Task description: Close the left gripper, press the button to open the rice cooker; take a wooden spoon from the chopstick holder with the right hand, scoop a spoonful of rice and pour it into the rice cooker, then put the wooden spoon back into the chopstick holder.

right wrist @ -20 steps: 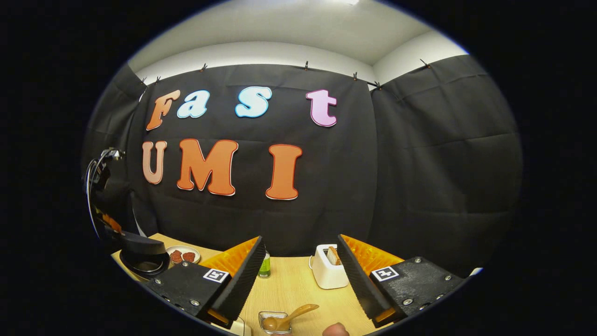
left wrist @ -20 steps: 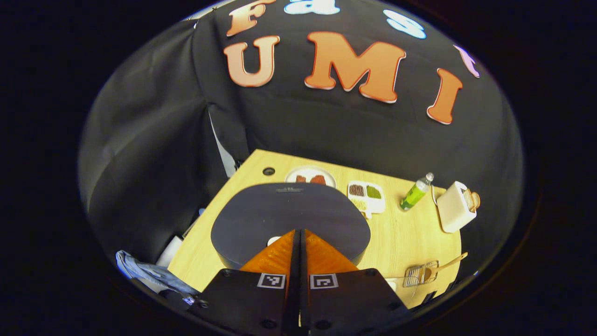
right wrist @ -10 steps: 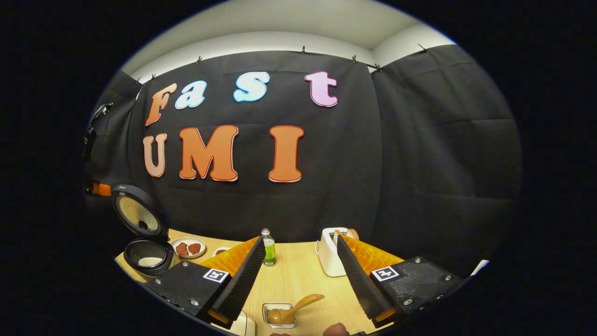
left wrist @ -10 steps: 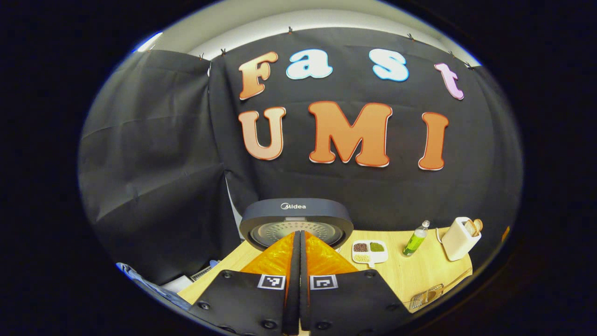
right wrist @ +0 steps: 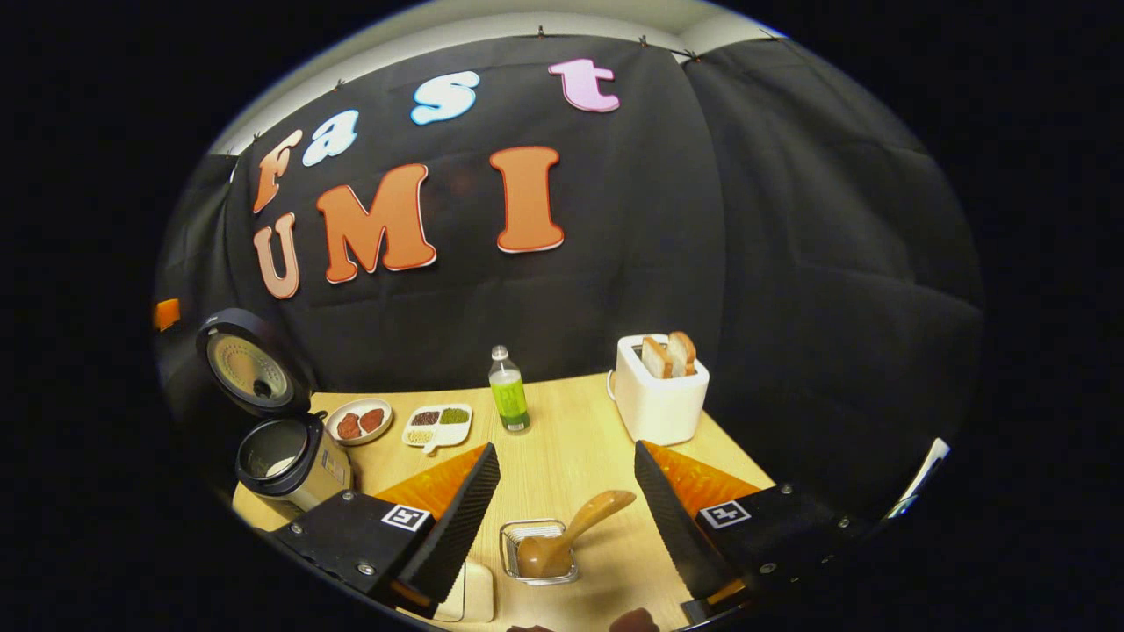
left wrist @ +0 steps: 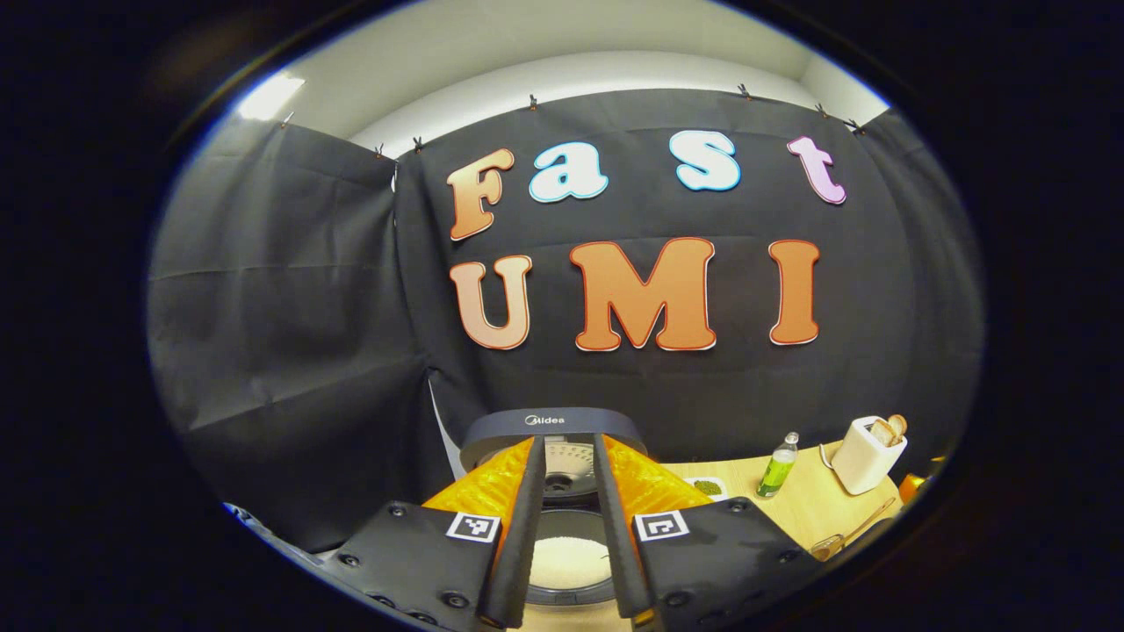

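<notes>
Across the pale desk (right wrist: 562,465) the rice cooker (right wrist: 285,456) stood lid-up, wooden spoon (right wrist: 571,535) leaning in the chopstick holder (right wrist: 537,551) — light and stiff, I judged, best pinched mid-handle. My right tool (right wrist: 566,509) hung spread wide and empty; my left tool (left wrist: 566,527) slightly parted, empty.

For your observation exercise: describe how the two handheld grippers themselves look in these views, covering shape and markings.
The left gripper has two long tapering fingers on black, screw-fastened plates, each plate carrying a square black-and-white marker tag. The right gripper is built the same way: ridged inner finger faces, black screwed plates and a marker tag on each.
</notes>
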`<state>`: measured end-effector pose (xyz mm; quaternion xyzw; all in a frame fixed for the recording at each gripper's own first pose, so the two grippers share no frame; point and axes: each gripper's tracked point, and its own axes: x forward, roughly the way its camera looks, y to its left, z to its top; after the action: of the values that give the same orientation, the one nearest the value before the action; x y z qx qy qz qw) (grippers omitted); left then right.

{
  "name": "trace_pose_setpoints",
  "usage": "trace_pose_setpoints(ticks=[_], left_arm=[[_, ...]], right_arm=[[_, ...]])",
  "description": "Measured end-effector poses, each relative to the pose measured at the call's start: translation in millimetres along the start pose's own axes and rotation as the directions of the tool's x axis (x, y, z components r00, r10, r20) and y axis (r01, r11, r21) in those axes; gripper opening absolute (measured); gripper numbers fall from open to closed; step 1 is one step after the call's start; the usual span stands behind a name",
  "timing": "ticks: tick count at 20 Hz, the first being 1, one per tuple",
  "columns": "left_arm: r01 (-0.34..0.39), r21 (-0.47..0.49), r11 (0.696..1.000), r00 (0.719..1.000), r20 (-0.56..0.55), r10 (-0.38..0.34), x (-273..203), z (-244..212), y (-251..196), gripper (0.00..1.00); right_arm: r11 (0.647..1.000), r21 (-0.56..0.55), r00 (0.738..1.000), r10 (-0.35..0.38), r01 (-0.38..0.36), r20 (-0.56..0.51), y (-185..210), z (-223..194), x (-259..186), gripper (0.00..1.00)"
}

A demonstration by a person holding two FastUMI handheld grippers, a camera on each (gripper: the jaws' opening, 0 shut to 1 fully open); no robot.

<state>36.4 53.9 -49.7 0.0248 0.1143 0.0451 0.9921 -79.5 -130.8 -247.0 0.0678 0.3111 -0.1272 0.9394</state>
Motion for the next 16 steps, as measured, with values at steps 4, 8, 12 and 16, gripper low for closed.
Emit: trace_pose_setpoints(ticks=[4, 8, 12, 16], left_arm=[[-0.006, 0.013, 1.0, 1.0, -0.023, 0.007, -7.2, -9.5, -2.7, 0.46], [-0.022, 0.023, 0.999, 0.999, -0.032, 0.023, -13.9, -13.6, -3.3, 0.38], [-0.026, 0.038, 0.999, 0.998, -0.048, 0.028, -20.8, -21.0, -10.0, 0.42], [-0.025, 0.052, 0.998, 0.998, -0.05, 0.028, -23.6, -23.3, -16.7, 0.4]], right_arm=[[0.996, 0.088, 0.988, 0.018, -0.005, -0.15, -7.7, -55.4, 23.9, 0.94], [0.98, 0.196, 0.972, 0.084, -0.04, -0.22, 2.1, -89.6, 44.4, 0.89], [0.966, 0.257, 0.966, 0.097, -0.034, -0.241, -0.2, -102.1, 64.1, 0.73], [0.96, 0.28, 0.967, 0.085, -0.015, -0.239, -4.6, -105.5, 72.1, 0.55]])
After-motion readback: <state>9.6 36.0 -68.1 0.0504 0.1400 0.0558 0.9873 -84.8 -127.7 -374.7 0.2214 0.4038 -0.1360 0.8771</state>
